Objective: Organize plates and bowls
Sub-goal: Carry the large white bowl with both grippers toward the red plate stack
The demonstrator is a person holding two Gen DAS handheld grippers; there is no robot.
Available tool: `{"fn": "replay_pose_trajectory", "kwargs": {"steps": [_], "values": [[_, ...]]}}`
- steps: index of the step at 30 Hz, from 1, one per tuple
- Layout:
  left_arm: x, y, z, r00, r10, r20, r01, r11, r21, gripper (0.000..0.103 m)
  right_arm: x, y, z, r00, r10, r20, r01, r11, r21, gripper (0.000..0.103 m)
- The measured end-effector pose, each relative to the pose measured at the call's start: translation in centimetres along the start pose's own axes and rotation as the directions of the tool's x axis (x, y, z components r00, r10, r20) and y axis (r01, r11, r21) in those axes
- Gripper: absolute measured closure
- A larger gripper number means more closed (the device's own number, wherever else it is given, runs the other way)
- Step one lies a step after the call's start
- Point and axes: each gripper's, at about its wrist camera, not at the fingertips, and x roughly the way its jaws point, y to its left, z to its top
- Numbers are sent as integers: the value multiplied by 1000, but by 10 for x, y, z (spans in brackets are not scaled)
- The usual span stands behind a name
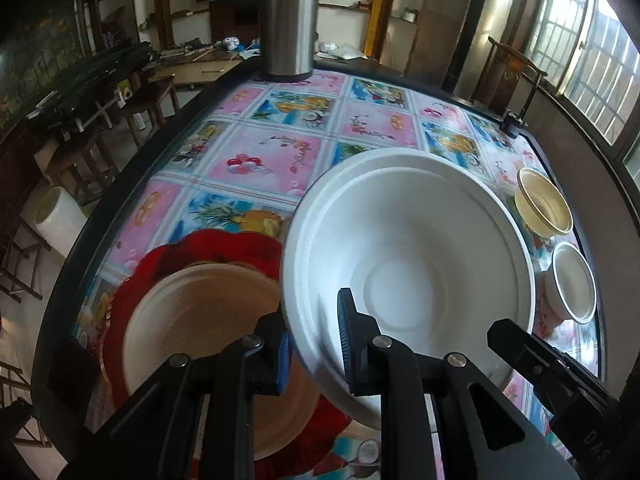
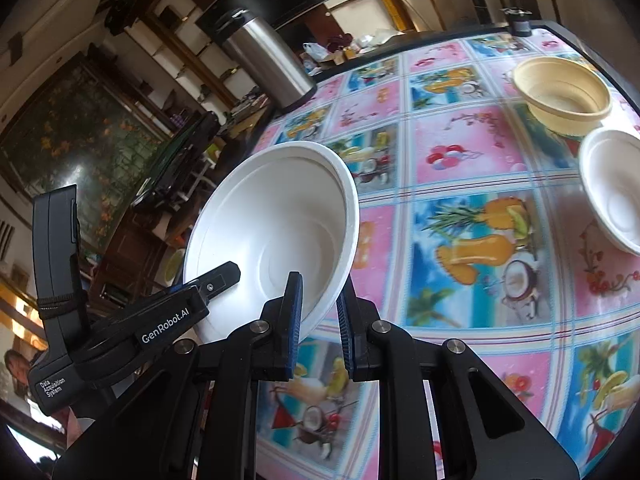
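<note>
A large white bowl [image 1: 416,248] is held tilted above the table by both grippers. My left gripper [image 1: 316,344] is shut on its near-left rim. My right gripper [image 2: 320,320] is shut on the opposite rim of the same bowl [image 2: 272,220]; its black body shows in the left wrist view [image 1: 532,364]. Below the bowl, at the left, a beige plate [image 1: 192,312] lies on a red plate [image 1: 224,248]. A beige bowl [image 1: 542,204] [image 2: 560,92] and a small white bowl [image 1: 574,280] [image 2: 616,188] stand at the table's right side.
A steel thermos [image 1: 288,20] [image 2: 264,64] stands at the table's far edge. The table carries a colourful fruit-pattern cloth [image 2: 460,200]. A small black object [image 1: 512,120] sits at the far right edge. Benches and shelves stand beyond the table.
</note>
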Motion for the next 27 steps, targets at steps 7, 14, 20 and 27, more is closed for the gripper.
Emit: {"fn": "replay_pose_trajectory", "kwargs": {"steps": [7, 14, 20, 27], "values": [[-12, 33, -12, 1000, 20, 16, -19, 998, -55, 84, 14, 31, -15, 999, 21, -38, -23, 998, -52, 86], [-18, 50, -22, 999, 20, 25, -18, 996, -85, 84, 18, 49, -22, 998, 25, -53, -30, 996, -89, 86], [-26, 62, -29, 999, 22, 38, -18, 994, -104, 84, 20, 60, -26, 998, 27, -63, -34, 992, -120, 86], [-33, 75, -39, 999, 24, 42, -19, 992, -122, 84, 23, 70, -31, 996, 38, -83, -50, 987, -151, 86]]}}
